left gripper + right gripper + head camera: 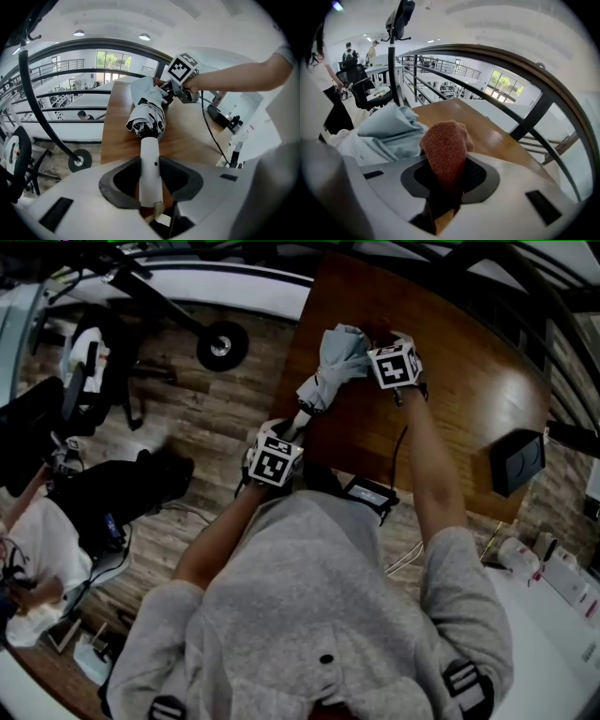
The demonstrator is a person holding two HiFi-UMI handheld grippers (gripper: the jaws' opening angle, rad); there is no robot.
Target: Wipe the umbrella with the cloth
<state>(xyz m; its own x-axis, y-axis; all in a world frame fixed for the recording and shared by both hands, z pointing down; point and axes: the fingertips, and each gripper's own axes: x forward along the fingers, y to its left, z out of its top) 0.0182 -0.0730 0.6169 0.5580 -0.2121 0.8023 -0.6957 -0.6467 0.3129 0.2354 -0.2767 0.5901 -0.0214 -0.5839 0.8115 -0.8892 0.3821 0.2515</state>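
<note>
A folded pale grey-blue umbrella (334,367) lies slanted over the near left part of the wooden table (459,381). My left gripper (289,432) is shut on its white handle (151,161), and the bunched canopy (147,107) points away from the jaws. A rust-brown cloth (444,150) sticks up from between the jaws of my right gripper (449,176), which is shut on it. That right gripper (375,345) sits at the far end of the canopy, with the cloth right beside the pale fabric (389,133); whether they touch I cannot tell.
A black box (516,462) stands at the table's right edge. A black device (370,493) with a cable (398,451) lies at the near edge. Left of the table, over wood flooring, are a wheeled stand (222,345) and chairs. A dark railing (520,89) curves behind the table.
</note>
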